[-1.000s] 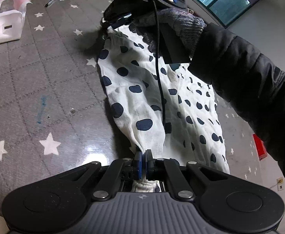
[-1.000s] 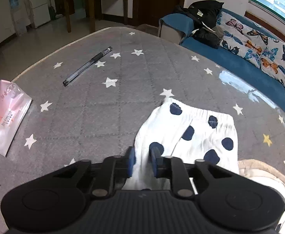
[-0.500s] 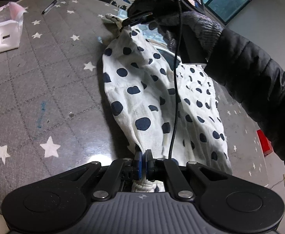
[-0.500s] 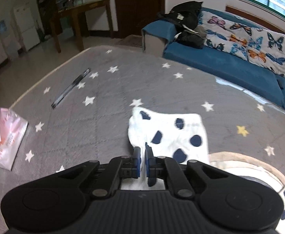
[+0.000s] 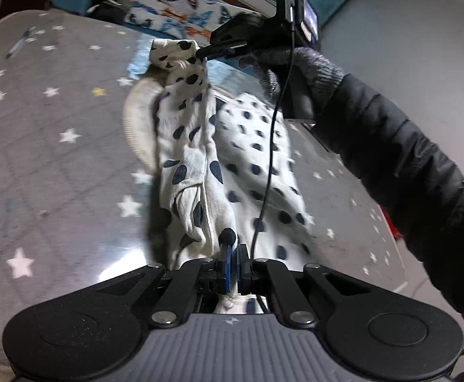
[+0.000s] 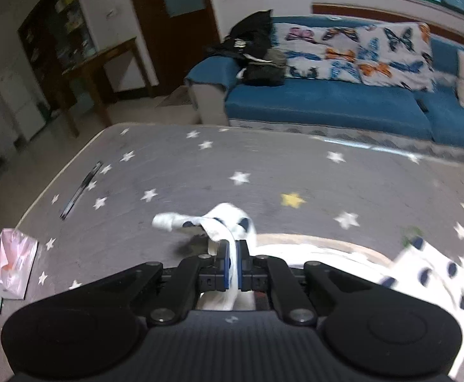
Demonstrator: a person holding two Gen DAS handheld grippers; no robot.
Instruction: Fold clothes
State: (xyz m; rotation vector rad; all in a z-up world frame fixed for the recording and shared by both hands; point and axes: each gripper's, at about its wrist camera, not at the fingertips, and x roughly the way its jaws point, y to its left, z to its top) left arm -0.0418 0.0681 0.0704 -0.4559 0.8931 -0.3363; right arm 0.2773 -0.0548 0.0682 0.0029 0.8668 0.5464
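A white garment with dark blue spots (image 5: 197, 159) is lifted off the grey star-patterned table (image 5: 57, 146), stretched between both grippers. My left gripper (image 5: 233, 248) is shut on its near end. My right gripper (image 5: 204, 53), seen far up in the left wrist view, is shut on the far end. In the right wrist view, my right gripper (image 6: 233, 246) pinches a bunched white edge of the garment (image 6: 228, 219). More spotted cloth (image 5: 257, 159) lies on the table below.
A round beige mat (image 5: 136, 124) lies under the cloth. A pen (image 6: 80, 191) and a pink plastic bag (image 6: 6, 261) lie at the table's left side. A blue sofa with butterfly cushions (image 6: 343, 105) stands beyond the table.
My right gripper shut on the garment's far edge and lifted it. Both grippers rose, pulling the cloth off the table into a hanging bunched strip, uncovering the round mat.
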